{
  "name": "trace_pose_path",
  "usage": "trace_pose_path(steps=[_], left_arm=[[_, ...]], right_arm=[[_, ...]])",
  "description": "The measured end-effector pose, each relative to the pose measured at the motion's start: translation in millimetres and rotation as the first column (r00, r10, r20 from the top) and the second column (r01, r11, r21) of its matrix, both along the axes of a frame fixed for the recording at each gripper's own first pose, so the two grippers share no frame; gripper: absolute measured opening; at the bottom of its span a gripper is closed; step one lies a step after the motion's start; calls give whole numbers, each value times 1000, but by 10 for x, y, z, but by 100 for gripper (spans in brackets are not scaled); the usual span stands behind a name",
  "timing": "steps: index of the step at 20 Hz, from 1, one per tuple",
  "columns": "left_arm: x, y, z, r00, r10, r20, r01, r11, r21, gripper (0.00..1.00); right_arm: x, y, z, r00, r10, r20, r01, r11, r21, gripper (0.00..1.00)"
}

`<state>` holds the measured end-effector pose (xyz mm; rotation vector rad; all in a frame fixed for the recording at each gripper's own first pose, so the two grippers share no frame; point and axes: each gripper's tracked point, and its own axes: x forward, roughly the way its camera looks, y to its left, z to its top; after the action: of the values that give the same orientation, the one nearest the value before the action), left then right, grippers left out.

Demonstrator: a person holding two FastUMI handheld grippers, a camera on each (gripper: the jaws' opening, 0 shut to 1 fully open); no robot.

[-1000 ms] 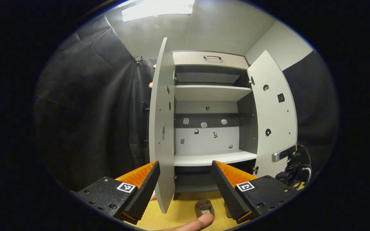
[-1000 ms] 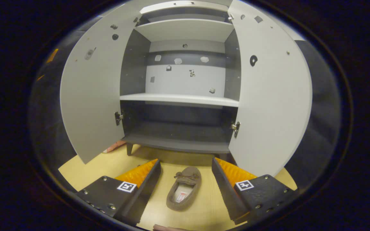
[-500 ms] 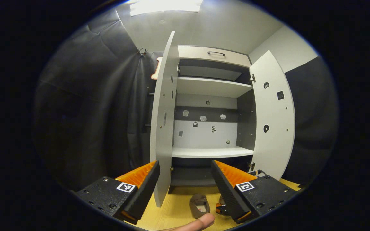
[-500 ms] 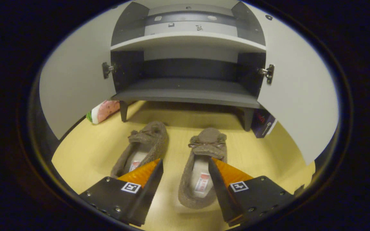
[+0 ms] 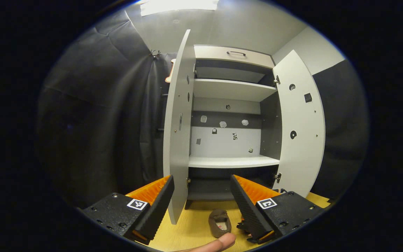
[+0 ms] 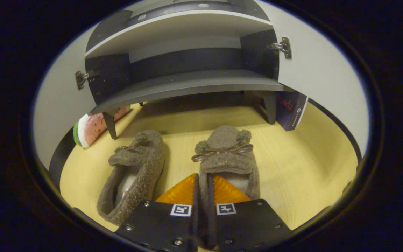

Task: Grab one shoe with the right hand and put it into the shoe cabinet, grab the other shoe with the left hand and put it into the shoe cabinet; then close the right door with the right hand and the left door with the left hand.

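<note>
Cabinet (image 5: 229,101) in the left gripper view, standing with both doors swung wide, the left door (image 5: 177,133) edge-on and the right door (image 5: 301,129) to the other side. The left tongs (image 5: 201,196) hang released, fingers well apart and holding nothing, raised well above the floor (image 5: 194,227). One brown shoe (image 5: 219,222) lies on the floor below them, before the cabinet's foot.

Floor in the right gripper view, with both shoes side by side, toes toward the cabinet, long axes running straight away from the tongs. The right tongs (image 6: 203,196) are clenched on the side wall of the right-hand shoe (image 6: 227,157), at its heel opening. The left-hand shoe (image 6: 135,175) lies free just beside it. The open bottom shelf (image 6: 187,85) lies straight ahead and slightly higher, so the likely move is to lift and carry forward along the shoe's axis.
</note>
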<state>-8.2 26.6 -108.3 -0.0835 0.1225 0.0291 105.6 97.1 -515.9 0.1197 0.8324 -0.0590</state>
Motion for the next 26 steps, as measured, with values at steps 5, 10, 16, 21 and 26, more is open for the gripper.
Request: trace_pose_path(steps=[5,10,16,21,26], left_arm=[[85,-61,-148,1000,0,-31,0,1000,1,98],[194,-133,-178,1000,-20,-23,20,1000,3,98],[393,-175,-172,999,-46,-6,46,999,6,98],[601,-192,-249,998,-65,-7,65,998,-8,98],[779,-222,-424,997,-78,-15,78,996,-45,98]], right_arm=[[-19,-27,146,996,-10,84,-1,991,134,1],[-45,-149,532,981,-20,193,-13,985,171,1],[60,-181,1396,933,45,357,-90,990,112,1],[472,-205,2668,858,118,501,-145,989,15,1],[1306,-130,3659,805,183,564,-152,983,-101,1]])
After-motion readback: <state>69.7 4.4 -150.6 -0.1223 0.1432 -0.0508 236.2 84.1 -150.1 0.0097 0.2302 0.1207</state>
